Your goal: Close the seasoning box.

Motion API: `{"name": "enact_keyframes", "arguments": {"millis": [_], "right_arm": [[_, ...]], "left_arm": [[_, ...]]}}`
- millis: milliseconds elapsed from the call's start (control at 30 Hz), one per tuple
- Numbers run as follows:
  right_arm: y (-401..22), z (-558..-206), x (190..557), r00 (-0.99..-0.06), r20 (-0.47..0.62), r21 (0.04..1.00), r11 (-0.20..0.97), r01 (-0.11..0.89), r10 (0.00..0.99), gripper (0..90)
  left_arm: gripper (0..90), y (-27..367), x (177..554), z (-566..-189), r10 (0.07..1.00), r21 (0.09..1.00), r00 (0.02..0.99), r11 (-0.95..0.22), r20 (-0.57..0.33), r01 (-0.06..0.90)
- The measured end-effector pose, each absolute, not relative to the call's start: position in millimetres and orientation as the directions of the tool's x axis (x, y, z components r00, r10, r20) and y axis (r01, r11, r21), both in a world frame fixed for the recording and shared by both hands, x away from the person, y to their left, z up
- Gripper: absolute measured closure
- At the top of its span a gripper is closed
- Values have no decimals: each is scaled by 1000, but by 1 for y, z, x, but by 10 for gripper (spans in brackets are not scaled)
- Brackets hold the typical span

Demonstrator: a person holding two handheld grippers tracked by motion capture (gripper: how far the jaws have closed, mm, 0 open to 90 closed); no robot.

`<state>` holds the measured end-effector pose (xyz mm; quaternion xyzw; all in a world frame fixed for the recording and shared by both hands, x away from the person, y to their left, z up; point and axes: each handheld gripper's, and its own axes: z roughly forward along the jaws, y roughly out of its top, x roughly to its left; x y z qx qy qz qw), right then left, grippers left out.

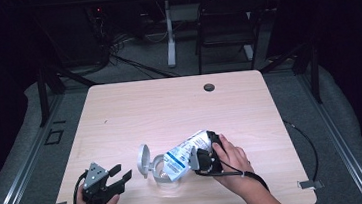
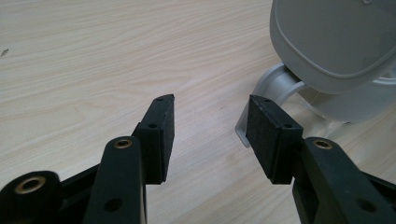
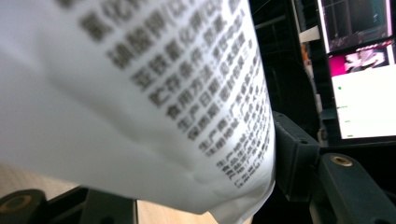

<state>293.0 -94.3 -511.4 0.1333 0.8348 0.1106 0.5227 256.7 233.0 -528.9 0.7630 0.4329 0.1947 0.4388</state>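
Note:
A white and blue bag (image 1: 184,150) lies tilted, its lower end over the mouth of a clear container (image 1: 165,178) near the table's front edge. The container's grey flip lid (image 1: 145,159) stands open on its left side. My right gripper (image 1: 198,156) is shut on the bag's upper part; in the right gripper view the printed bag (image 3: 140,93) sits between the jaws. My left gripper (image 1: 124,171) rests on the table left of the container, open with nothing in it. In the left gripper view its jaws (image 2: 210,121) point at the lid (image 2: 336,42) and its hinge (image 2: 280,84).
The wooden table (image 1: 169,108) has a cable hole (image 1: 209,87) at its far side. Behind it stand a black chair (image 1: 226,22) and a white desk leg (image 1: 169,33). A lit screen (image 3: 364,93) appears past the bag in the right gripper view.

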Motion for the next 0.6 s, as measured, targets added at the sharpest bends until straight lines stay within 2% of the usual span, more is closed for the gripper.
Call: {"name": "enact_keyframes", "arguments": {"millis": [367, 433, 600], "right_arm": [[-89, -510, 292, -402, -866, 287, 954, 83, 296, 446], [-88, -509, 291, -396, -879, 252, 964, 85, 265, 447], [-88, -509, 292, -391, -879, 265, 961, 76, 273, 448]], "left_arm": [[528, 233, 257, -529, 833, 837, 548, -242, -80, 491], [528, 233, 257, -529, 833, 837, 548, -242, -81, 491], [529, 233, 257, -529, 832, 836, 548, -243, -81, 492]]}}
